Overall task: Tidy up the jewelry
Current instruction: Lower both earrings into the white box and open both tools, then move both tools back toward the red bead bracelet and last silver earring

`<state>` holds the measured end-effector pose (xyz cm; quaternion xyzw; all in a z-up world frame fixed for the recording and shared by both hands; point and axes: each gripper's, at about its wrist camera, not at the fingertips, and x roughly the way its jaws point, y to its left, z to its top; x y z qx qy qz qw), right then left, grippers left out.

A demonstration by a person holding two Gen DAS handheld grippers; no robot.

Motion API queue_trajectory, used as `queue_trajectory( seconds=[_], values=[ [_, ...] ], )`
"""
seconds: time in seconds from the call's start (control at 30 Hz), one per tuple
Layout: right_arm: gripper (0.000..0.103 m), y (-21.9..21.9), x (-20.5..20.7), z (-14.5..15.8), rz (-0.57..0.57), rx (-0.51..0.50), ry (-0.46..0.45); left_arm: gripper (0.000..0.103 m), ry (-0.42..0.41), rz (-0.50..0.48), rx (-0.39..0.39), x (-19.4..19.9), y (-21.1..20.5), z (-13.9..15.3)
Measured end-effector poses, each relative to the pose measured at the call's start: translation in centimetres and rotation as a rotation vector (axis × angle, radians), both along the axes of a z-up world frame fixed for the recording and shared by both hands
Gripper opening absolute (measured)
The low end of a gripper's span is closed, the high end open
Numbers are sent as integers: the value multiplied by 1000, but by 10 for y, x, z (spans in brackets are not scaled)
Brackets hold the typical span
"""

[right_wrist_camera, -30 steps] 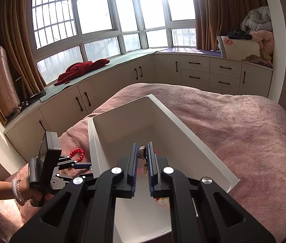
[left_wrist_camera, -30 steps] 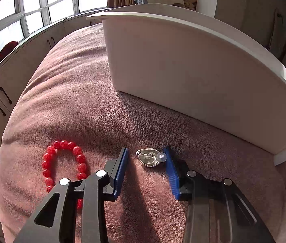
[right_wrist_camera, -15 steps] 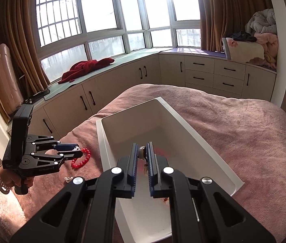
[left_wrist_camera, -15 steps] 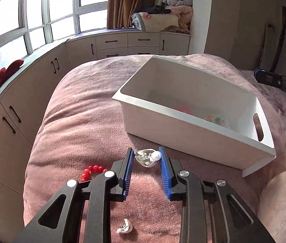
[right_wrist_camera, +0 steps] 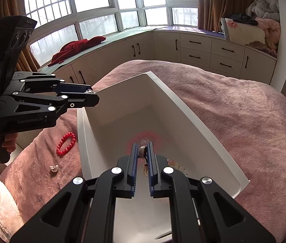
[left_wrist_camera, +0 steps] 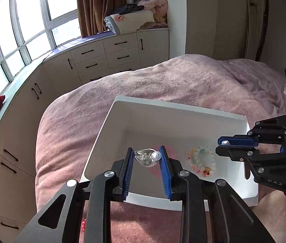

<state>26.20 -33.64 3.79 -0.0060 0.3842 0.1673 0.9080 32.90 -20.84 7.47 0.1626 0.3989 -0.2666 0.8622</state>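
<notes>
Left gripper (left_wrist_camera: 146,158), lower centre of the left wrist view, clamped on a silver heart-shaped pendant (left_wrist_camera: 146,159) above the near edge of the white bin (left_wrist_camera: 183,107). Right gripper (right_wrist_camera: 143,151), low in the centre of the right wrist view, closed on a small pearl-like piece (right_wrist_camera: 142,152) over the bin's floor. Inside the bin, right of centre in the left view, a pale multicoloured bead bracelet (left_wrist_camera: 201,160). Left of the bin on the pink blanket (right_wrist_camera: 234,105): a red bead bracelet (right_wrist_camera: 66,143) and, below it, a small white trinket (right_wrist_camera: 53,168).
</notes>
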Motion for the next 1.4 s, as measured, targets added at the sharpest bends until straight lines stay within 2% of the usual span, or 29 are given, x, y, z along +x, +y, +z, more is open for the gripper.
queue_trajectory(
  seconds=[0.13,0.3,0.37,0.4,0.43,0.5,0.53,0.6,0.7,0.77,0.8,0.93,1.07,1.2,1.27,1.33,1.4],
  values=[
    [11,-6,7,-19,-13,-23,74,31,85,7,20,20,-22,-30],
    [11,-13,9,-32,-37,-19,122,31,109,18,78,31,-37,-52],
    [12,-15,11,-35,-44,-17,138,39,102,21,92,32,-39,-55],
    [16,-16,12,-37,-42,-14,152,51,89,27,99,31,-40,-54],
    [35,-16,13,-38,-36,-7,167,65,73,34,106,30,-41,-54],
    [76,-16,11,-36,-54,-11,162,77,52,37,101,27,-41,-48],
    [87,-16,8,-32,-67,-22,141,79,54,33,89,26,-40,-45],
    [86,-17,3,-23,-87,-26,114,82,48,37,76,24,-36,-38],
    [93,-23,-5,-2,-110,13,72,83,-11,43,44,16,-26,-18],
    [99,-24,-13,15,-128,16,26,87,-49,45,10,8,-15,-1],
    [98,-23,-18,23,-135,13,3,93,-66,52,-9,4,-8,8],
    [98,-15,-32,58,-140,7,-56,94,-130,89,-87,-15,26,45],
    [98,1,-43,83,-137,-1,-52,99,-145,152,-131,-34,69,69],
    [98,22,-51,95,-116,63,17,99,-115,235,-171,-49,121,74],
    [98,40,-63,101,-73,82,-17,99,-90,284,-211,-56,151,71],
    [98,63,-77,105,-10,56,-74,99,-80,332,-243,-65,180,67],
    [98,86,-87,106,24,18,-113,99,-88,378,-236,-75,205,59]
  ],
)
